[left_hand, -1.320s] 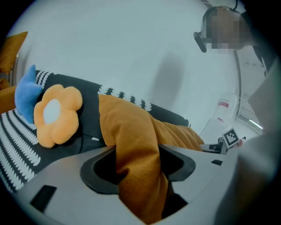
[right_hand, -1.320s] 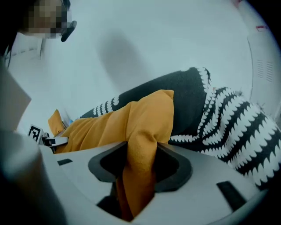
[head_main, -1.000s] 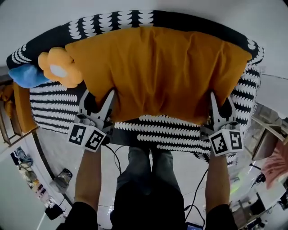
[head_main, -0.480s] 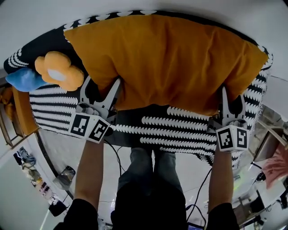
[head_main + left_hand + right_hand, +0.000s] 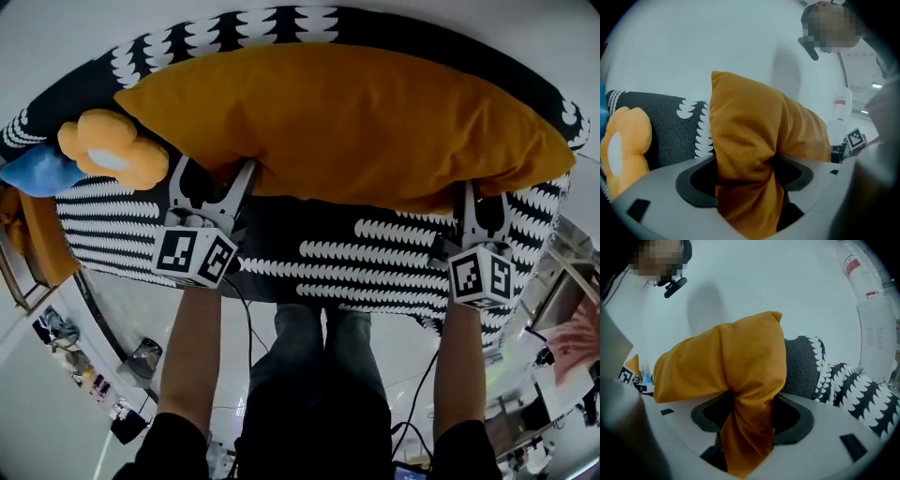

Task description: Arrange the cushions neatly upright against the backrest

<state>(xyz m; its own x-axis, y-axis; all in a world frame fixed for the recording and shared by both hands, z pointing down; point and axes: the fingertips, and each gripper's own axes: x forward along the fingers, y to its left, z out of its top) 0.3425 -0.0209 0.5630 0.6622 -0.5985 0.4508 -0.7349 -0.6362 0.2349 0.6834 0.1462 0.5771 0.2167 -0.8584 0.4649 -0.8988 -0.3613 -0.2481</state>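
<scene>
While left tongs (image 5: 214, 174) pinch left corner of orange cushion (image 5: 347, 122), right tongs (image 5: 482, 201) pinch right corner.

In the head view the orange cushion (image 5: 347, 122) covered most of the sofa backrest (image 5: 272, 23) behind it. Its lower edge also hid the jaw tips of the left hand-held gripper (image 5: 214, 176) and the right hand-held gripper (image 5: 481, 202). The blue cushion (image 5: 33, 173) was cut off by that view's left edge, as was the flower cushion (image 5: 621, 150) in the left gripper view; bunched fabric concealed the jaws' inner faces in both gripper views, and the small dark things (image 5: 141, 361) on the floor (image 5: 122, 309) were too small to tell.
</scene>
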